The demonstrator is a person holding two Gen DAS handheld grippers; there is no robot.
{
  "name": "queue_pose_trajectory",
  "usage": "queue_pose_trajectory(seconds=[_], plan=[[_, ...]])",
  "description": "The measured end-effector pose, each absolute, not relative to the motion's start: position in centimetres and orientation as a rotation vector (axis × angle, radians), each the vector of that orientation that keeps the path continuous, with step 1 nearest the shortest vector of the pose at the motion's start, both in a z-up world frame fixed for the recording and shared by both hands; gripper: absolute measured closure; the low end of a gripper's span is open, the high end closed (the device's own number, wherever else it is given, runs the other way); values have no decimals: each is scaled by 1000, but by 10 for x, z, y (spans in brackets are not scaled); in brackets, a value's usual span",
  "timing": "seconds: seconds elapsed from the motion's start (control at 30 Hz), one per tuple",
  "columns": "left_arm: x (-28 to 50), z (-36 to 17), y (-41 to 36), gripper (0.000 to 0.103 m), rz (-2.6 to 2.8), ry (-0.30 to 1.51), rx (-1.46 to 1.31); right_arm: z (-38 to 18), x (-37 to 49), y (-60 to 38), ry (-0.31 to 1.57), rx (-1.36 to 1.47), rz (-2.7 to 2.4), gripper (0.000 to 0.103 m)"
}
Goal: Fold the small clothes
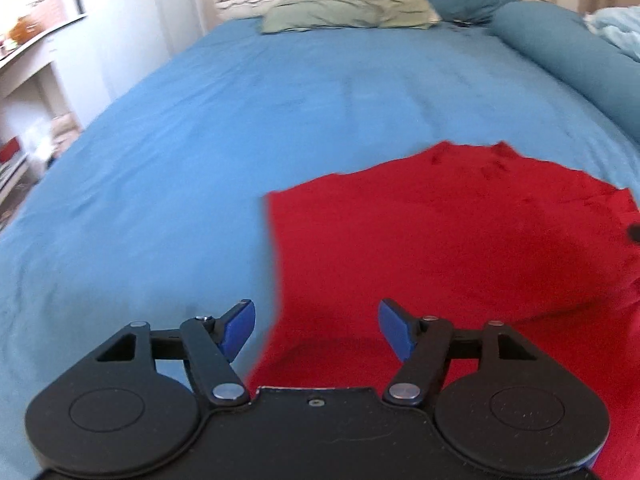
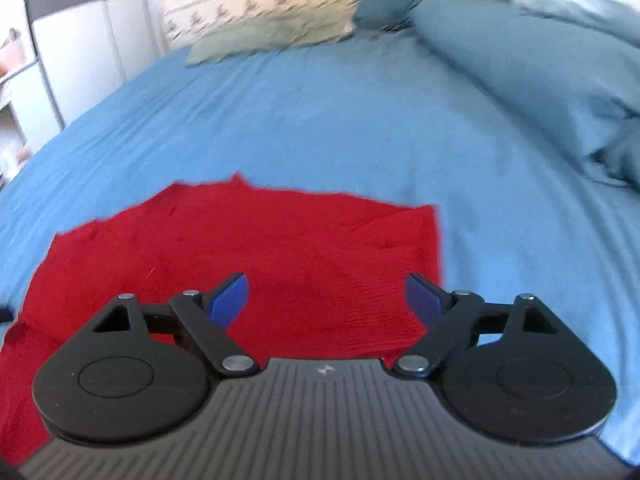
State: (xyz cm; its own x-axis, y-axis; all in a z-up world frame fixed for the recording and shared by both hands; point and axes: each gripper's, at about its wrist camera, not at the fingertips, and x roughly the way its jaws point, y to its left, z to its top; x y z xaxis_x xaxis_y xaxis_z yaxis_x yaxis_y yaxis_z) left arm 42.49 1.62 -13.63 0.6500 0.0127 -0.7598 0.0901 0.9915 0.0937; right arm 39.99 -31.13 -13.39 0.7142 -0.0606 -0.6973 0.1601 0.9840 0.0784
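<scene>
One red garment [image 1: 440, 248] flat on blue bedsheet [image 1: 200, 140]. Two pillows [image 1: 344, 14] at headboard. Left gripper [image 1: 316, 330] and right gripper [image 2: 326, 300] both released, nothing held.

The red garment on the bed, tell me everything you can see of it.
The red garment looks like a soft ribbed knit, plain red. It lies flat on the blue bedsheet, with straight side edges and an uneven, jagged far edge. Its near part is hidden behind both grippers. Nothing grips it, and what sort of garment it is cannot be told.
</scene>
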Motion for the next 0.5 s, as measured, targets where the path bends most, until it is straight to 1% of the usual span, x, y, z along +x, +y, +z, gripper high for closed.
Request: queue_pose_trajectory(seconds=[0.1,0.13,0.17,0.23,0.3,0.37,0.5], plan=[[439,-148,-1,29,-74,872,129,-166,409,-322,871,185,-174,2],[442,-151,-5,29,-81,877,128,-170,404,-324,854,192,-160,2],[444,-154,-6,29,-85,883,126,-168,399,-325,832,186,-144,2],[445,-159,-7,29,-88,898,126,-157,401,-323,852,168,-134,1],[446,-167,-8,29,-86,920,119,-142,401,-324,782,164,-92,1],[442,-172,-6,29,-85,923,108,-136,413,-328,756,161,-50,0],[439,-174,-6,28,-79,914,100,-158,448,-330,803,145,-52,1]])
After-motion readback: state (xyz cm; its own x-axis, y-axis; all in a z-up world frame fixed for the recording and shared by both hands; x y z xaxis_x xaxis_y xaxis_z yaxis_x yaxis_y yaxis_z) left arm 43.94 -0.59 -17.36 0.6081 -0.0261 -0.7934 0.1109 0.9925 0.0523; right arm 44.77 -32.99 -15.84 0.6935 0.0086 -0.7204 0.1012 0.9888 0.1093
